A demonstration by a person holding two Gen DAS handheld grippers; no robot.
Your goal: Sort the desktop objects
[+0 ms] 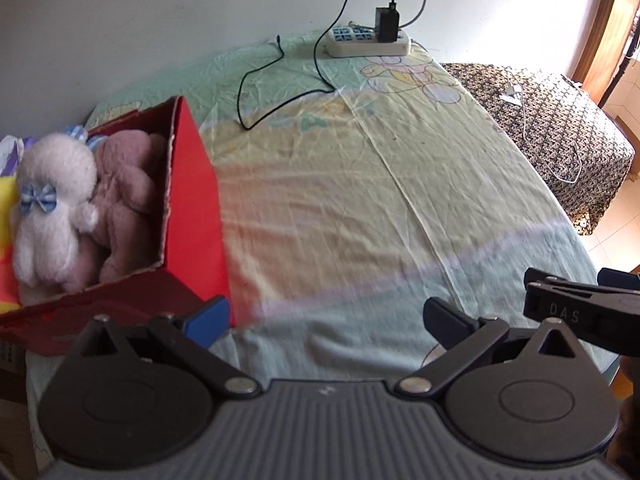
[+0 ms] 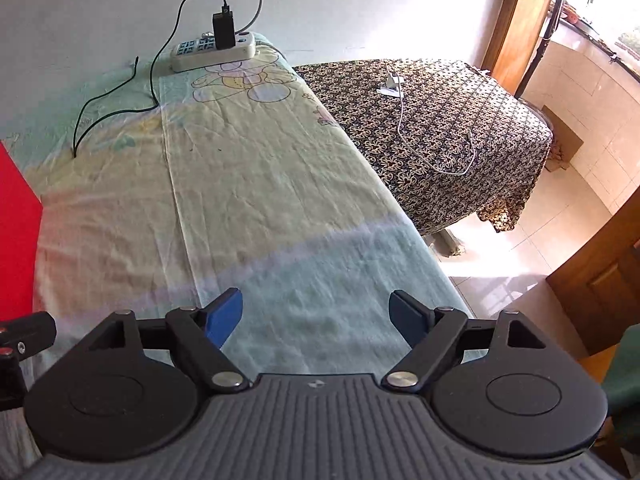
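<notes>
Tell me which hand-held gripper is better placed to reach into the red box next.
Left. The left hand-held gripper is open beside the red box holding plush toys; the right hand-held gripper sees only its edge.

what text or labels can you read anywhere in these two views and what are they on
"DAS" – pale letters on the black body of the right gripper, seen at the right edge of the left wrist view.
Small print on a label at the lower left corner, below the red box – too blurred to read.
Power strip – socket faces only, no legible text.
Nothing else is readable.
</notes>
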